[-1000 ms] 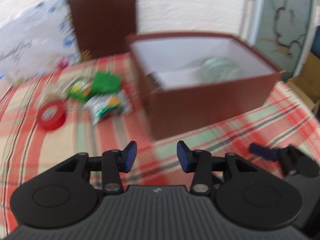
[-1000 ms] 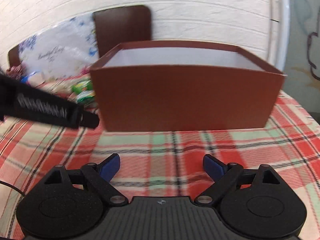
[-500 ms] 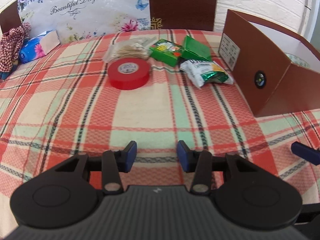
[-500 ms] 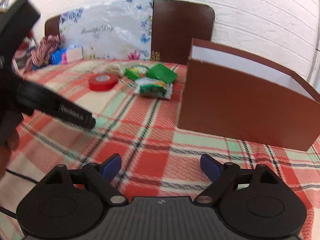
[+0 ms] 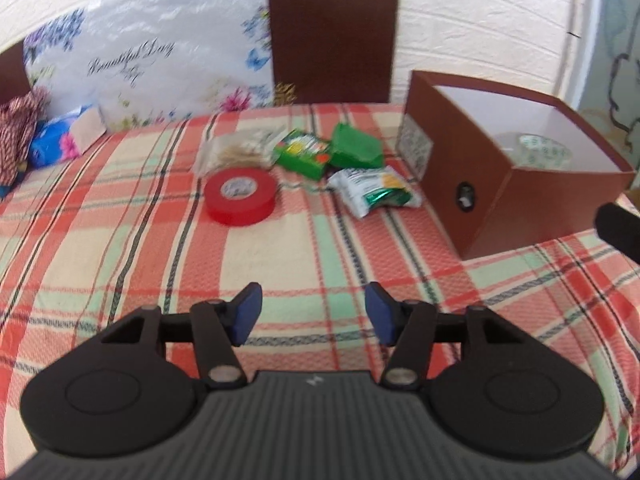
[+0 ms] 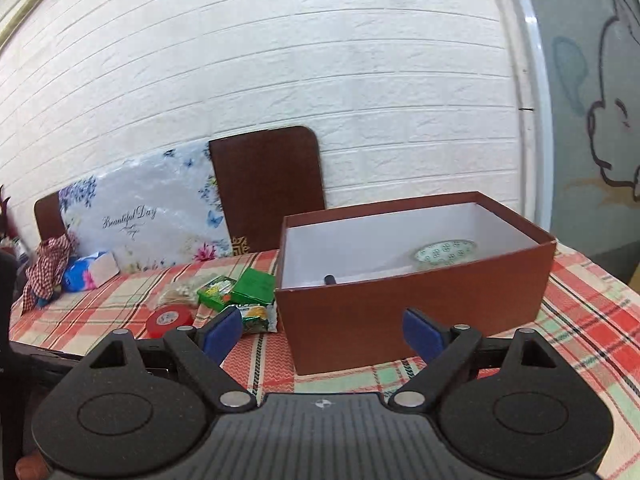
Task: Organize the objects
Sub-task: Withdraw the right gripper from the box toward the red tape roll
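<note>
Between items, lining up the next pick!
Your left gripper [image 5: 312,312], jaws just widening and empty, faces the red tape roll [image 5: 240,197] beside the box [image 5: 560,208]; right gripper [image 6: 322,330] spread, empty. Reach, pinch the roll.

We logged both rigs as identical builds. Left gripper [image 5: 312,314]: matte black body, ribbed grey-black housing with a small white logo just behind the finger pivots, two round black discs flanking that logo, silver pivot screws, blue pads [image 5: 248,312] on the black fingers. Right gripper [image 6: 322,334]: same ribbed housing, discs, triangular cut-outs outboard of the logo, silver screws, blue pads [image 6: 420,334].
</note>
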{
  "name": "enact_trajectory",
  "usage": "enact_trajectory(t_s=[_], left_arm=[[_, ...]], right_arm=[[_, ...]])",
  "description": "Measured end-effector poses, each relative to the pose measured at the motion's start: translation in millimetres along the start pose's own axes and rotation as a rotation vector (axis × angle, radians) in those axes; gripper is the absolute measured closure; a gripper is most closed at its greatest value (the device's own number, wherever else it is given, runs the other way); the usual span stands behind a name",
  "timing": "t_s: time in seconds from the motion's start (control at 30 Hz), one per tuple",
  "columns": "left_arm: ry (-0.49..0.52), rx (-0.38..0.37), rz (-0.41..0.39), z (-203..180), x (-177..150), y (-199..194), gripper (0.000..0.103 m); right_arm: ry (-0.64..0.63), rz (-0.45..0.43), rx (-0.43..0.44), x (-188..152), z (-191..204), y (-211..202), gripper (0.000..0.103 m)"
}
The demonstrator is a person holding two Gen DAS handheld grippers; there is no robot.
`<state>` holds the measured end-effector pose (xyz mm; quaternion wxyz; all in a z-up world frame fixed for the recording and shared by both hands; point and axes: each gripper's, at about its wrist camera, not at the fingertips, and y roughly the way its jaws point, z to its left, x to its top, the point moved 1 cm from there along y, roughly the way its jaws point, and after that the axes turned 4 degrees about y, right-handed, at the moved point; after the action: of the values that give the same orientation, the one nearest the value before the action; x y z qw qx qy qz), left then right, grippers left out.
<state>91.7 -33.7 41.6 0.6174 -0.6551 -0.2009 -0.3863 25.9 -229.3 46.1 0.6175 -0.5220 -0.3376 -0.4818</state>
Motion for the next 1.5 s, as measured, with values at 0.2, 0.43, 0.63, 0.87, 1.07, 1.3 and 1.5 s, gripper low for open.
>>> enact_trajectory(t_s=[0.2, 0.43, 0.63, 0.87, 1.07, 1.3, 1.5], left_arm=[[0.065, -0.046, -0.033, -14.5, 4.2, -11.9, 0.043], [0.08, -0.071, -0.037, -15.6, 4.8, -11.2, 0.043], [0.07, -0.079, -0.035, -10.4, 4.8, -7.4, 0.043], [0.06, -0.089, -0.027, -1.4, 2.9, 1.3, 0.041], [0.033, -0.084, -0.016, 15.9, 0.7, 12.2, 0.039], [-0.033, -0.023, 0.021, 62.0, -6.4, 33.3, 0.039], [-0.064, 0.056, 0.008, 106.7, -5.1, 46.8, 0.038]], right_arm=[[0.016, 0.025, -0.022, -5.9, 1.2, 0.1, 0.015], [-0.011, 0.022, -0.022, -6.5, 6.2, -2.3, 0.015], [-0.024, 0.032, -0.025, -9.9, 14.9, -2.5, 0.015], [-0.058, 0.065, -0.023, -18.2, 28.4, 2.5, 0.015], [-0.097, 0.107, -0.001, -24.3, 43.8, 13.7, 0.015], [-0.177, 0.172, 0.063, -37.9, 74.2, 32.8, 0.016], [-0.215, 0.231, 0.133, -43.5, 99.7, 61.6, 0.016]])
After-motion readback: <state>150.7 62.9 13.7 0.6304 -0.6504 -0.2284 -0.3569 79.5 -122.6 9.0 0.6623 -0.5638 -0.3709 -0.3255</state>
